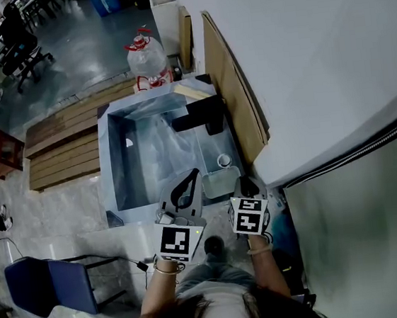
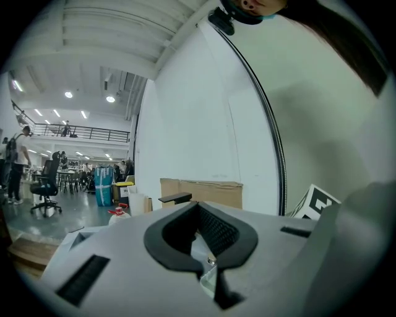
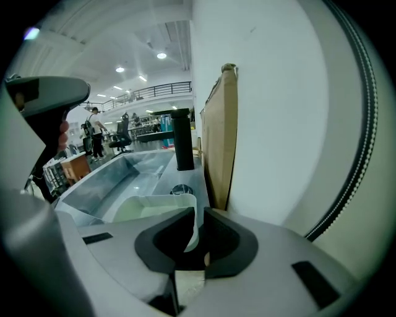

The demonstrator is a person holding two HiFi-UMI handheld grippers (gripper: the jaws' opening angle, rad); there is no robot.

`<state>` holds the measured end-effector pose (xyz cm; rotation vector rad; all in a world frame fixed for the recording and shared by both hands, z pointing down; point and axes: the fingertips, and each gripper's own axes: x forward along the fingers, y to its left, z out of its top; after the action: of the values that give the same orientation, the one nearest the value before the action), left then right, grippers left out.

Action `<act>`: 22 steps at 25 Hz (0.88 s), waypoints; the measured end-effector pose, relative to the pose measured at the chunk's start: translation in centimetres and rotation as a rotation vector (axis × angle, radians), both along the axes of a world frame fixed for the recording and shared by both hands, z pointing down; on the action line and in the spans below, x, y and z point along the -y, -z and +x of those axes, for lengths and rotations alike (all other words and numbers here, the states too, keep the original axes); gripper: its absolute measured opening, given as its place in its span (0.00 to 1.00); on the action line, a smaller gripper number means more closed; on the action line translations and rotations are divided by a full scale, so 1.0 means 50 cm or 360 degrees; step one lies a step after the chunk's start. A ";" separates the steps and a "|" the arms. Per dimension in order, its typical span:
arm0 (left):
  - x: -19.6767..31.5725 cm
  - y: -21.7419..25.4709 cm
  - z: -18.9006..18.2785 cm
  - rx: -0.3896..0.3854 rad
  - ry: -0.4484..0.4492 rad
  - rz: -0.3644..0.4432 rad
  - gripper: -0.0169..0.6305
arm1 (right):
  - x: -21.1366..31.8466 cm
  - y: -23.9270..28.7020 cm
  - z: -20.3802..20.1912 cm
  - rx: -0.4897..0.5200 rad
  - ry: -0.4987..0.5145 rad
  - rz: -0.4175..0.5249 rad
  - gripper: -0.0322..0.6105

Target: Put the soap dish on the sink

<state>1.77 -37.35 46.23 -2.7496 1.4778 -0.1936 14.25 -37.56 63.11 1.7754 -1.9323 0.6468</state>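
**Soap dish pinched by one wall, near side of the faucet**

The jaws of the right gripper (image 3: 197, 221) are drawn almost together, and a thin upright wall of the soap dish (image 3: 148, 207) is clamped between them. The left gripper (image 2: 199, 209) is held with its tips touching and nothing in them. The dish is seen on the near side of the faucet (image 3: 183, 139), over the ledge of the sink (image 3: 117, 179). Whether it rests there or hangs just above cannot be told. It is judged to be light, thin, smooth plastic, stiff enough to lift yet apt to flex and pivot when held by one wall. A gentle hold at the wall's middle is judged safest. A cardboard panel (image 3: 223, 136) is propped just beside the faucet.
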 end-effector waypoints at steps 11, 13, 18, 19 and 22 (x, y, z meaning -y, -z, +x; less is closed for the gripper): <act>-0.039 0.030 -0.024 -0.0008 0.0024 0.0073 0.04 | -0.028 0.062 -0.013 -0.0037 0.0043 0.0124 0.12; -0.050 0.037 -0.029 -0.0010 0.0027 0.0086 0.04 | -0.035 0.072 -0.018 -0.0019 0.0049 0.0140 0.12; -0.078 0.054 -0.041 -0.0015 0.0036 0.0108 0.04 | -0.057 0.102 -0.029 0.0017 0.0066 0.0192 0.12; -0.084 0.058 -0.043 -0.0016 0.0037 0.0112 0.04 | -0.063 0.108 -0.031 0.0025 0.0068 0.0201 0.12; -0.102 0.067 -0.051 -0.0023 0.0037 0.0123 0.04 | -0.079 0.129 -0.037 0.0048 0.0073 0.0238 0.10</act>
<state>-0.77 -32.24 42.86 -2.6805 1.4881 -0.1149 12.38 -33.59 56.68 1.8126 -2.0838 0.5287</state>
